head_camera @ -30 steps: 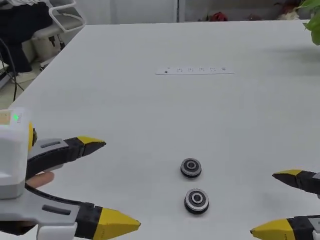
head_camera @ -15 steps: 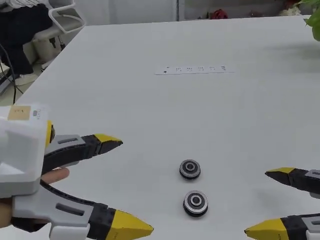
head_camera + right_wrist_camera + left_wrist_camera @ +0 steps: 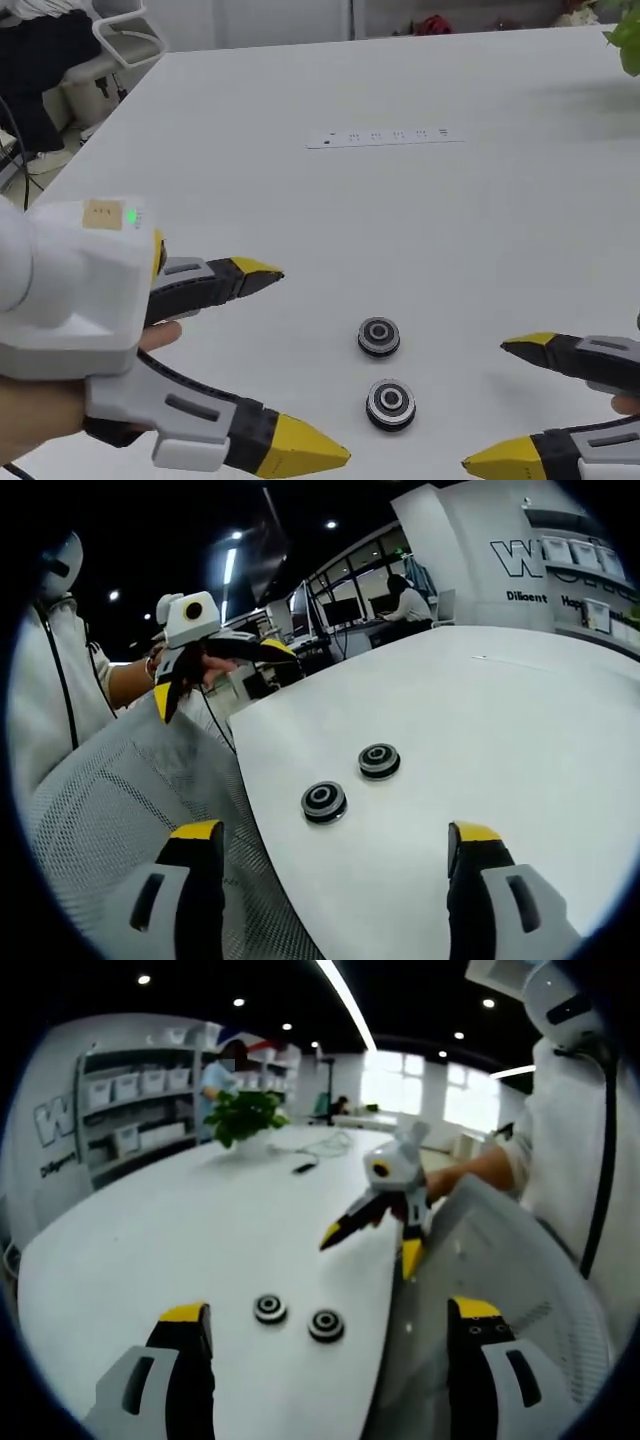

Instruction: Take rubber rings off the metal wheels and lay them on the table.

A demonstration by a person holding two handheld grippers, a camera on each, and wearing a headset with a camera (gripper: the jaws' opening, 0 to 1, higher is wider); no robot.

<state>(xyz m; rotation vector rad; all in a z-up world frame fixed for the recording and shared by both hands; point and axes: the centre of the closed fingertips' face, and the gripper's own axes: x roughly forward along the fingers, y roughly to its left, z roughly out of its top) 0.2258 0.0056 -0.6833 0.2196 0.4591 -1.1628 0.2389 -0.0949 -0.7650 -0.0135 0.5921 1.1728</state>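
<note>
As I look across the white table (image 3: 400, 220), my left gripper (image 3: 312, 365) and right gripper (image 3: 487, 405) hang spread and empty, the power strip (image 3: 385, 137) well beyond them. The near wheel (image 3: 390, 403) and far wheel (image 3: 379, 336) lie flat between them, axles up, rubber rings (image 3: 391, 424) on. I judge the near one closest to the left's lower jaw, nothing intervening.

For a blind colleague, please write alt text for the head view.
A farther wheel and a nearer wheel, small and metal, lie apart on a white table between the open left gripper and the open right gripper, which touch neither.
</note>
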